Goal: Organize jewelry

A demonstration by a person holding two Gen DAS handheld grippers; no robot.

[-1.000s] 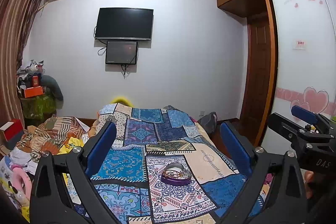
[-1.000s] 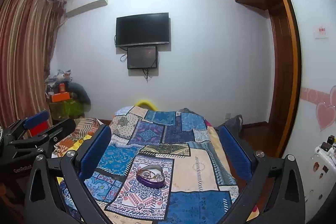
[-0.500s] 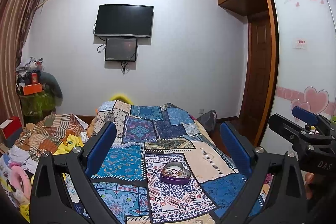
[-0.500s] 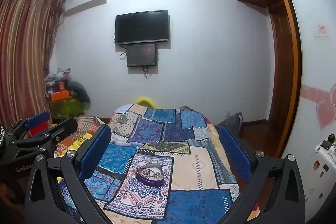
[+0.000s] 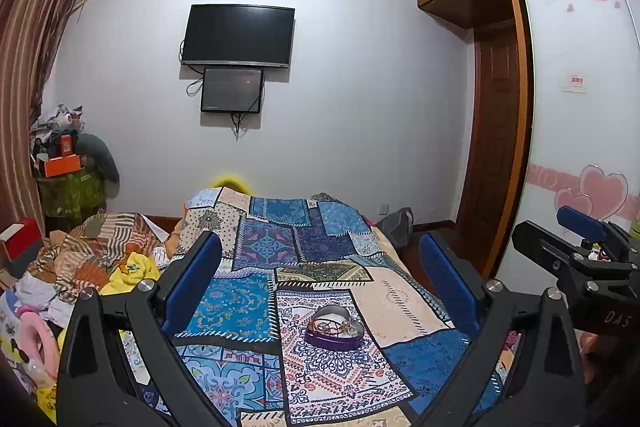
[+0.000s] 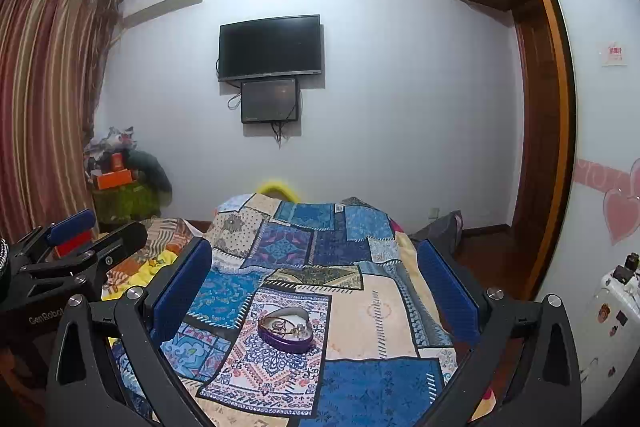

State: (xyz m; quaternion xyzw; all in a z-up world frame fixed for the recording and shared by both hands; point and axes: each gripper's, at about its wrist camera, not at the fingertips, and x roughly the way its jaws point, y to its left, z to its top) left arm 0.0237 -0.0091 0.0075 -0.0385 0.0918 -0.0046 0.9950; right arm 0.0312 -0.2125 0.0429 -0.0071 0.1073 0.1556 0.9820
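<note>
A purple heart-shaped jewelry box (image 5: 334, 327) lies open on the patchwork bedspread (image 5: 256, 303), with a tangle of jewelry inside; it also shows in the right wrist view (image 6: 285, 329). My left gripper (image 5: 320, 287) is open and empty, held above the bed short of the box. My right gripper (image 6: 316, 291) is open and empty too, also short of the box. Each gripper shows at the edge of the other's view: the right gripper (image 5: 580, 259) and the left gripper (image 6: 76, 251).
A heap of clothes (image 5: 80, 267) lies left of the bed. A TV (image 5: 238, 35) hangs on the far wall. A wardrobe with heart decals (image 5: 580, 147) and a wooden door (image 5: 496, 147) stand on the right. A grey bag (image 5: 394, 227) sits on the floor.
Both cameras have tilted up slightly, so the box and bed sit a little lower in each view. Both grippers stay open.
</note>
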